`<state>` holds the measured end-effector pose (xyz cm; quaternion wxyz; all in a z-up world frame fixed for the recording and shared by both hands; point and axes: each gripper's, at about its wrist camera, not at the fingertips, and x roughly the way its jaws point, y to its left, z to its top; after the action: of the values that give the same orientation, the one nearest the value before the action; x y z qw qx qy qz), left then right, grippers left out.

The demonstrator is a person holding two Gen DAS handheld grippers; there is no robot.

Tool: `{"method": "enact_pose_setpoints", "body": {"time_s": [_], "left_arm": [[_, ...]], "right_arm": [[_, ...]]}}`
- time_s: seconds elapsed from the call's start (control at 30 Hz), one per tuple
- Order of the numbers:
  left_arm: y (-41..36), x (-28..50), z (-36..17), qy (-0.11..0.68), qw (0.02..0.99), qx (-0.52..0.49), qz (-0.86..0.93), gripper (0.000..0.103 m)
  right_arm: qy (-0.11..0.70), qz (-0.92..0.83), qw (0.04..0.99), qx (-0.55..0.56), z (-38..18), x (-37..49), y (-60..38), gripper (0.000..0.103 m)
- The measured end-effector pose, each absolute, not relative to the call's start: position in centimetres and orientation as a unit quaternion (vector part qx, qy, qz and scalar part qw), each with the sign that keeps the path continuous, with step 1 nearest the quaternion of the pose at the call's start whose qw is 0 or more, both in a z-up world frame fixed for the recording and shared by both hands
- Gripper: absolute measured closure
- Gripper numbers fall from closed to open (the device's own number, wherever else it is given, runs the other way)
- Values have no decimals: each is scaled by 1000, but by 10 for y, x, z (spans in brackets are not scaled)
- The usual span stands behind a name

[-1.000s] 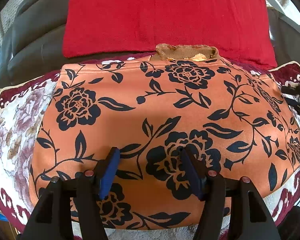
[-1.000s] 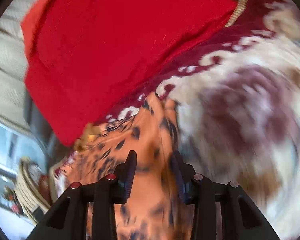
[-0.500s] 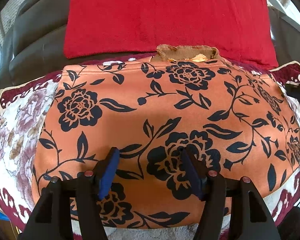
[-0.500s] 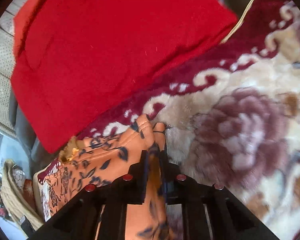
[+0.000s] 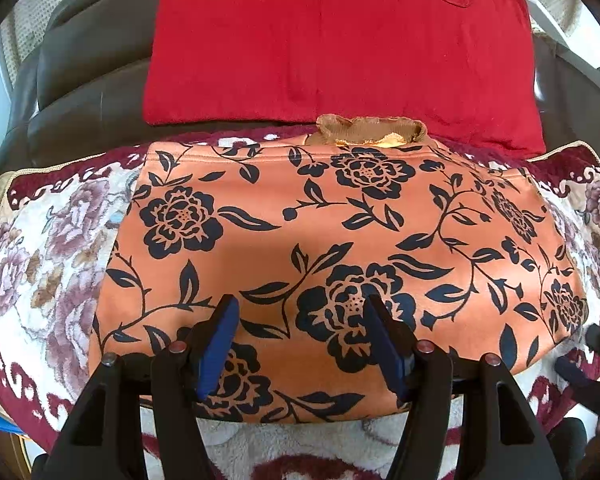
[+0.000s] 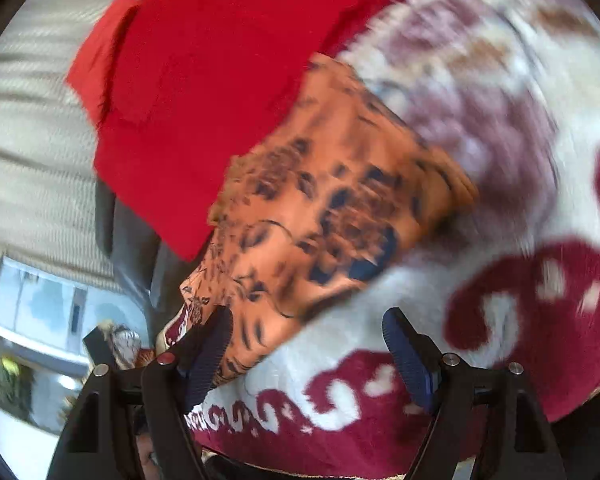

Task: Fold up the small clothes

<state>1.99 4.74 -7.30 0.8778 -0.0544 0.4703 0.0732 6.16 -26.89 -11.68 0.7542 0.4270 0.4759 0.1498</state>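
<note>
The left gripper [image 5: 300,328] hovers over the garment [image 5: 340,240] with jaws spread, pinching nothing. The right gripper [image 6: 308,340] has its jaws opening, wide apart, with only blanket [image 6: 340,380] between them; its left pad overlaps the garment's [image 6: 332,200] edge at 8 o'clock. The left view shows the orange, black-flowered garment flat, collar at 12 o'clock by the red cushion [image 5: 340,40]. The right view is blurred, showing a window at 8 o'clock.
</note>
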Motion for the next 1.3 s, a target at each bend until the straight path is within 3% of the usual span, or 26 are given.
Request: {"method": "enact_pose_setpoints", "body": {"time_s": [0.07, 0.13, 0.2, 0.37, 0.47, 0.53, 0.57, 0.6, 0.63, 0.83, 0.87, 0.97, 1.3], "left_arm": [[46, 22, -72, 469, 879, -54, 73, 38], [45, 21, -71, 469, 879, -53, 72, 38], [44, 23, -73, 471, 878, -51, 72, 38], [47, 23, -78, 472, 877, -43, 74, 38], [49, 31, -82, 481, 872, -54, 79, 38], [45, 33, -82, 481, 872, -49, 76, 38], [44, 33, -81, 478, 874, -44, 77, 38], [42, 33, -81, 478, 874, -41, 78, 38], [42, 35, -81, 479, 874, -42, 77, 38], [34, 44, -83, 483, 872, -47, 70, 38], [32, 45, -83, 482, 872, -46, 68, 38], [30, 47, -82, 481, 874, -43, 64, 38], [33, 54, -81, 478, 874, -56, 59, 38]], "right_arm": [[462, 140, 758, 438, -120, 72, -275, 25], [456, 122, 759, 448, -123, 88, -279, 34], [474, 109, 763, 425, -126, 103, -276, 94], [430, 82, 833, 337, -84, 94, -262, 95], [472, 84, 808, 342, -112, 104, -256, 88], [486, 90, 779, 387, -133, 105, -263, 78], [466, 98, 776, 413, -134, 101, -268, 64], [459, 101, 777, 420, -131, 98, -270, 37], [447, 109, 779, 427, -128, 97, -271, 30], [448, 102, 788, 411, -122, 121, -257, 32], [449, 97, 784, 418, -127, 124, -256, 35], [446, 87, 790, 411, -127, 127, -254, 66], [451, 83, 794, 399, -123, 121, -262, 63]]}}
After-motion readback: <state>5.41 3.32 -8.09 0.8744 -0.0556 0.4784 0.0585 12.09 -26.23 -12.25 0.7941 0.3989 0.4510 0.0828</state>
